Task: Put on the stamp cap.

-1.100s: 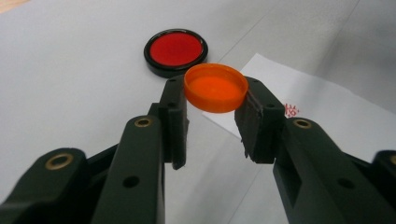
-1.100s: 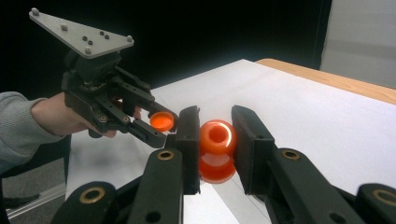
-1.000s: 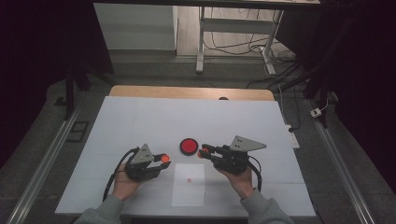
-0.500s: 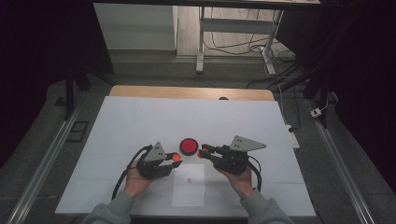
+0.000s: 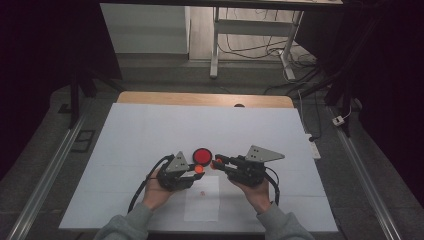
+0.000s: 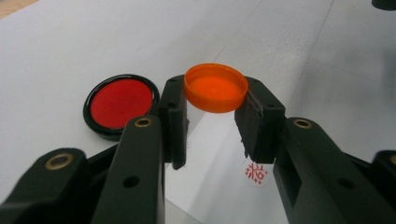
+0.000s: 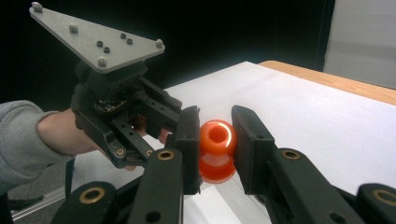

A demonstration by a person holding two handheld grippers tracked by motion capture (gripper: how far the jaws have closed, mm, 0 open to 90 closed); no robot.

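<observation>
My left gripper [image 5: 196,170] is shut on a shallow orange cap [image 6: 216,87], held level between its two jaws just above the table. Facing it from the right, my right gripper [image 5: 220,163] is shut on an orange spool-shaped piece [image 7: 217,149] with a hole in its end. The two orange parts sit a short gap apart near the table's middle front. In the right gripper view the left gripper [image 7: 154,123] and its grey plate [image 7: 95,37] stand just beyond the spool.
A red disc in a black rim [image 5: 202,156] lies flat just behind both grippers' tips. Under the hands is a white paper sheet [image 5: 202,205] with a small red mark [image 6: 256,173]. The white table cover [image 5: 150,130] stretches behind, with a wooden edge [image 5: 200,99] at the far end.
My left gripper has moved right with the orange cap, closing in on the right gripper's tip. The right gripper has stayed where it was.
</observation>
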